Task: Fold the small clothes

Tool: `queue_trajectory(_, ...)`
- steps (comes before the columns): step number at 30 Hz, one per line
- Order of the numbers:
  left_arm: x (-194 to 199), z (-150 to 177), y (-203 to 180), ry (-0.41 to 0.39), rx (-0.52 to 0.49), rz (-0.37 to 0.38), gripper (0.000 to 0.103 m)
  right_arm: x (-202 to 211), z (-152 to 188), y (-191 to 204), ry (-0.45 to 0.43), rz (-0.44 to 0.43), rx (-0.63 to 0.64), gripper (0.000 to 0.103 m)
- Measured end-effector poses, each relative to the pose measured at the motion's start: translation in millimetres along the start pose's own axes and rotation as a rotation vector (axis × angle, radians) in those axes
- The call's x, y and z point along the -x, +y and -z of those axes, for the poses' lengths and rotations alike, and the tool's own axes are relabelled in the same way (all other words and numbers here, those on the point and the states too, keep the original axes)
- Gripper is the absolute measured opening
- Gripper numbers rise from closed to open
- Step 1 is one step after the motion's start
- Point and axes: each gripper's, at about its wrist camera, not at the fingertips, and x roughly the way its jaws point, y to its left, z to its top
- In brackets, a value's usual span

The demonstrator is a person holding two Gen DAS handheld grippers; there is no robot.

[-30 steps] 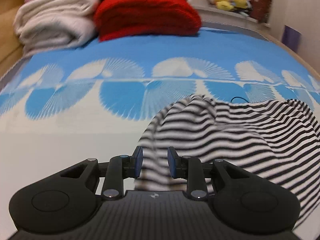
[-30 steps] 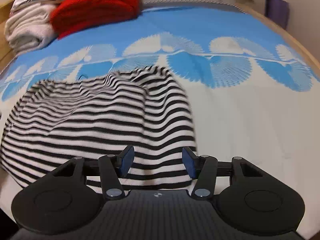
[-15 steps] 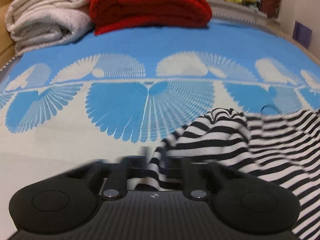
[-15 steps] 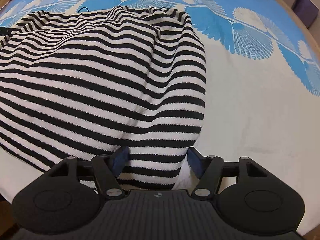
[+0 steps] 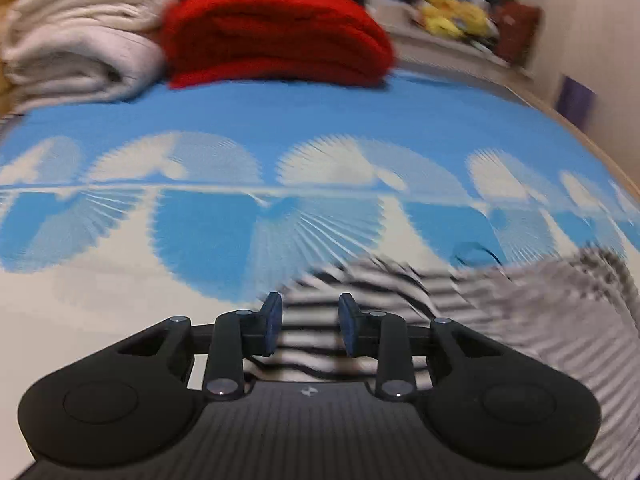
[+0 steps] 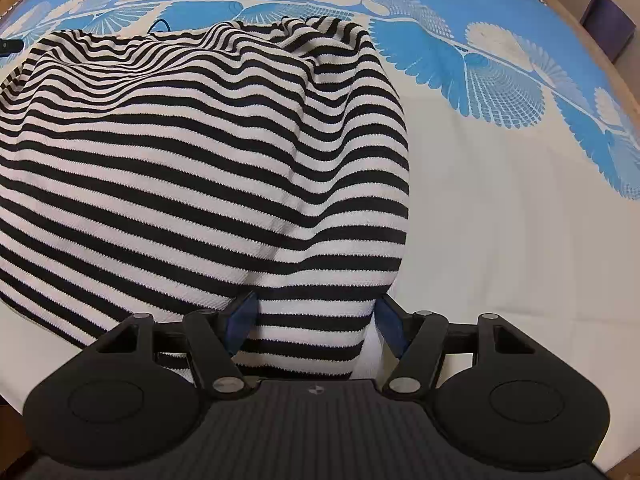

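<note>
A black-and-white striped garment (image 6: 180,152) lies rumpled on the blue-and-white bedspread (image 6: 500,220). Its near right corner sits between the wide-apart blue pads of my right gripper (image 6: 316,320), which points steeply down at it; the pads do not clamp the cloth. In the blurred left wrist view the same garment (image 5: 540,312) spreads to the right, and its left edge runs in between the pads of my left gripper (image 5: 308,328). That gripper's jaws are opening, with a clear gap beside each pad.
At the head of the bed lie a folded red blanket (image 5: 276,36) and folded white towels (image 5: 76,40). Yellow plush toys (image 5: 456,16) sit on a shelf behind. A thin dark cord loop (image 5: 476,256) lies beyond the garment. The bed's edge curves along the right.
The left gripper's pads came together at the garment's left edge and now stand apart again, lower and shifted sideways. The right gripper sank closer over the right corner and its jaws widened.
</note>
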Motion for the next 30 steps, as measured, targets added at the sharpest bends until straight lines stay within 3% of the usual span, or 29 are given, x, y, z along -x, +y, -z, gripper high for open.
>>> queue_trajectory(2,-17,14,-11,0.097,-0.076,-0.005,0.034,2,1,0,-0.002,0.001,-0.006,0.066)
queue_trajectory(4,-36,28,-21,0.207,-0.172,-0.100,0.036,2,2,0,-0.004,0.003,-0.009,0.066)
queue_trajectory(6,-28,26,-27,0.163,-0.202,-0.127,0.036,2,3,-2,-0.006,0.004,-0.010,0.066)
queue_trajectory(7,-20,22,-27,0.135,-0.182,-0.119,0.036,3,3,-3,-0.009,0.003,-0.014,0.066)
queue_trajectory(11,16,11,-38,0.032,-0.122,0.057,0.041,13,3,-15,-0.055,0.003,-0.073,0.063)
queue_trajectory(14,11,23,-55,0.108,-0.187,0.185,0.052,12,3,-26,-0.051,0.018,-0.125,0.063)
queue_trajectory(16,-7,44,-70,0.228,-0.302,0.145,0.052,4,6,-27,0.000,0.043,-0.119,0.063)
queue_trajectory(18,-5,50,-80,0.217,-0.392,0.100,0.053,2,8,-26,0.011,0.053,-0.105,0.064)
queue_trajectory(22,34,33,-71,0.152,-0.268,0.206,0.052,13,8,-34,-0.025,0.043,-0.159,0.064)
queue_trajectory(25,47,43,-74,0.238,-0.302,0.268,0.053,8,14,-38,0.011,0.054,-0.165,0.064)
queue_trajectory(28,39,75,-79,0.340,-0.441,0.170,0.056,1,19,-39,0.043,0.067,-0.151,0.065)
queue_trajectory(30,42,74,-74,0.332,-0.409,0.137,0.058,2,20,-39,0.040,0.066,-0.162,0.065)
